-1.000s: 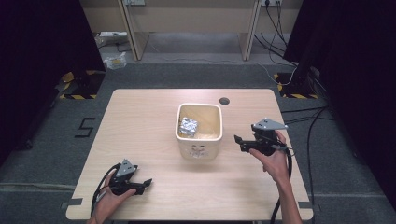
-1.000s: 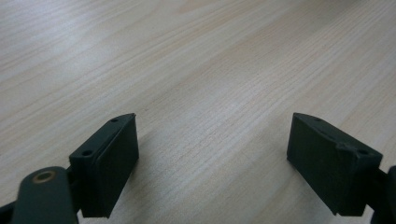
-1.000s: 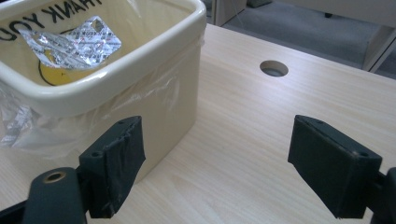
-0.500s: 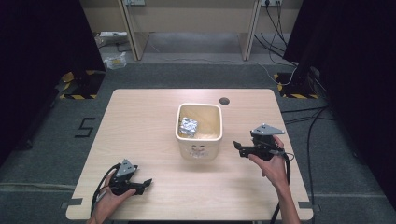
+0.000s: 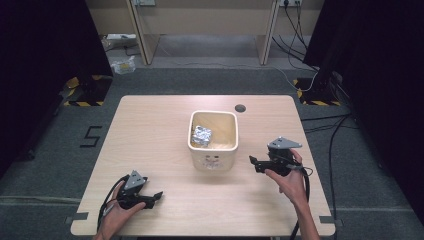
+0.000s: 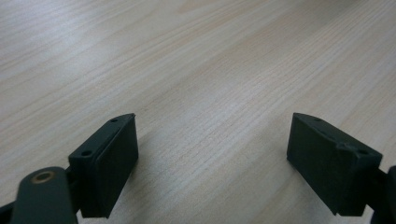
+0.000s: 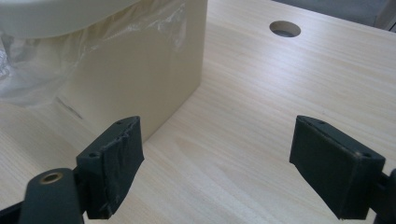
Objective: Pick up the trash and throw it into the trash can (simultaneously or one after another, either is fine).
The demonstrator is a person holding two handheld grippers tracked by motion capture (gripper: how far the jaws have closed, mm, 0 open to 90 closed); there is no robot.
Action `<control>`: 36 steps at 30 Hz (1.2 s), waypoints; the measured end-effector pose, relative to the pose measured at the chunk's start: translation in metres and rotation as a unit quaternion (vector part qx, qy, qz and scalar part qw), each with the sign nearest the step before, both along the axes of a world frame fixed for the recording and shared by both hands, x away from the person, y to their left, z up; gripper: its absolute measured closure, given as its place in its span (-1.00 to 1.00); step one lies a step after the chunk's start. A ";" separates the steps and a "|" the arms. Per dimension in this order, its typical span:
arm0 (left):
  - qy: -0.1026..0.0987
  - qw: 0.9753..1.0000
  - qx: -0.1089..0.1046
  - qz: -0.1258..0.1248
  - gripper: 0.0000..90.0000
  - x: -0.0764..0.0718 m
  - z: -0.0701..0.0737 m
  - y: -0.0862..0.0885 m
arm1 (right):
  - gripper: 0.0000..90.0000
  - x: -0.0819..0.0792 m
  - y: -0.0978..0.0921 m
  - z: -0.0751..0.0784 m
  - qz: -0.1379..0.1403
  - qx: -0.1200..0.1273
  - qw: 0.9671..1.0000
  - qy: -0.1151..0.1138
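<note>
A cream bin (image 5: 213,145) stands near the middle of the wooden bench (image 5: 150,130), lined with a thin clear bag that folds over its rim. Inside it, toward the left wall, lies a crumpled ball of foil (image 5: 202,135).

The right hand-held gripper (image 5: 254,162) is held just above the bench to the right of the bin, its tips pointing at the bin's side and a little apart from it. Its jaws stand wide apart with nothing between them; in the right gripper view (image 7: 217,163) the bin's corner and the loose plastic rise just ahead of the left jaw, and a round cable hole (image 7: 285,29) shows in the bench farther back. The person's right hand (image 5: 289,177) grips it from behind, with a cable trailing toward the bench's near edge.

The left hand-held gripper (image 5: 156,196) rests low at the near left part of the bench, well apart from the bin, held by the left hand (image 5: 117,210). Its jaws are also spread wide and empty, and the left gripper view (image 6: 212,163) has bare wood grain between them.
</note>
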State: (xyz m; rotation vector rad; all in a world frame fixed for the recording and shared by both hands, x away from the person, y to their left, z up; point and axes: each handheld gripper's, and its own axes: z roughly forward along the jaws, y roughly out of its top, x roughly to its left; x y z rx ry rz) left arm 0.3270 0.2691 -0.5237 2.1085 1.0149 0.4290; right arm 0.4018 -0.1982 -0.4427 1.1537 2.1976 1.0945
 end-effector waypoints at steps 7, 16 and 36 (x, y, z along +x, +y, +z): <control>0.000 1.000 0.000 0.000 -0.66 0.000 0.000 0.000 | -0.62 -0.002 0.005 -0.007 0.001 -0.007 1.000 0.008; 0.000 1.000 0.000 0.000 -0.66 0.000 0.000 0.000 | -0.61 -0.009 0.002 -0.016 -0.008 -0.002 1.000 0.018; 0.000 1.000 0.000 0.000 -0.66 0.000 0.000 0.000 | -0.61 -0.038 -0.016 -0.043 -0.015 0.003 0.999 0.041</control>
